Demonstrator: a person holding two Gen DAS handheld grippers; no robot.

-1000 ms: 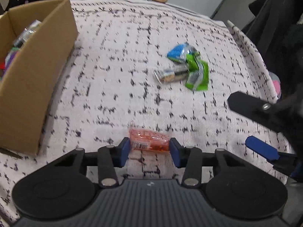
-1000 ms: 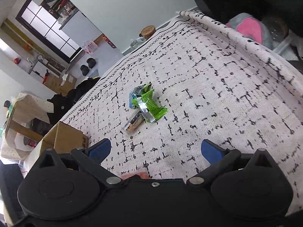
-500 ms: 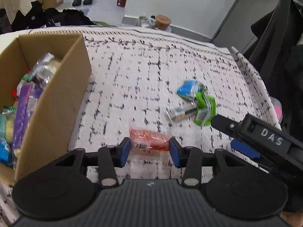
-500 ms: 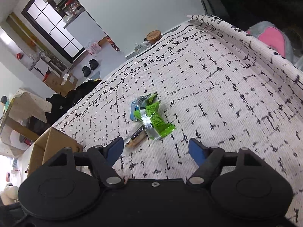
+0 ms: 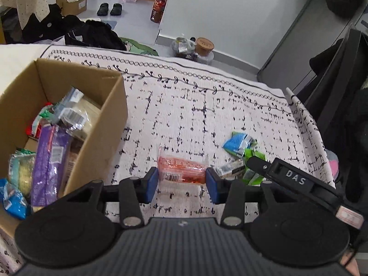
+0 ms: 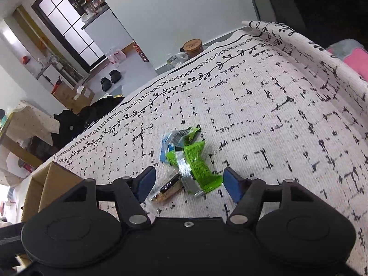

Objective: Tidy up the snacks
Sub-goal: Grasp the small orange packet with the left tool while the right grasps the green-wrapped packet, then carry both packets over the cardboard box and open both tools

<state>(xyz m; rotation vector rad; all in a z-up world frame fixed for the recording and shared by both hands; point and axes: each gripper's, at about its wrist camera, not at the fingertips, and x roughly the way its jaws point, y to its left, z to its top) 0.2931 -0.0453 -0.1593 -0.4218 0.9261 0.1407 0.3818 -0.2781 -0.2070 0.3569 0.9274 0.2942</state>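
My left gripper (image 5: 182, 185) is shut on an orange snack packet (image 5: 182, 169), held above the patterned cloth just right of the cardboard box (image 5: 101, 128), which holds several snack packs. My right gripper (image 6: 188, 184) is open, its blue pads either side of a small pile: a green wrapper (image 6: 195, 165), a blue packet (image 6: 168, 147) and a silver-brown bar (image 6: 166, 189). The same pile shows in the left wrist view as the blue packet (image 5: 238, 142), green wrapper (image 5: 254, 176) and bar (image 5: 230, 168), partly hidden by the right gripper's body (image 5: 294, 181).
The table's patterned cloth (image 5: 195, 105) ends at the far edge, with jars (image 5: 203, 46) on the floor beyond. Dark clothing (image 5: 340, 92) hangs to the right. A pink and grey soft object (image 6: 352, 57) lies off the right edge. The box corner (image 6: 53, 179) is at left.
The left gripper has lifted the orange packet off the cloth and swung toward the box. The right gripper has moved in over the pile, and its fingers have narrowed around it.
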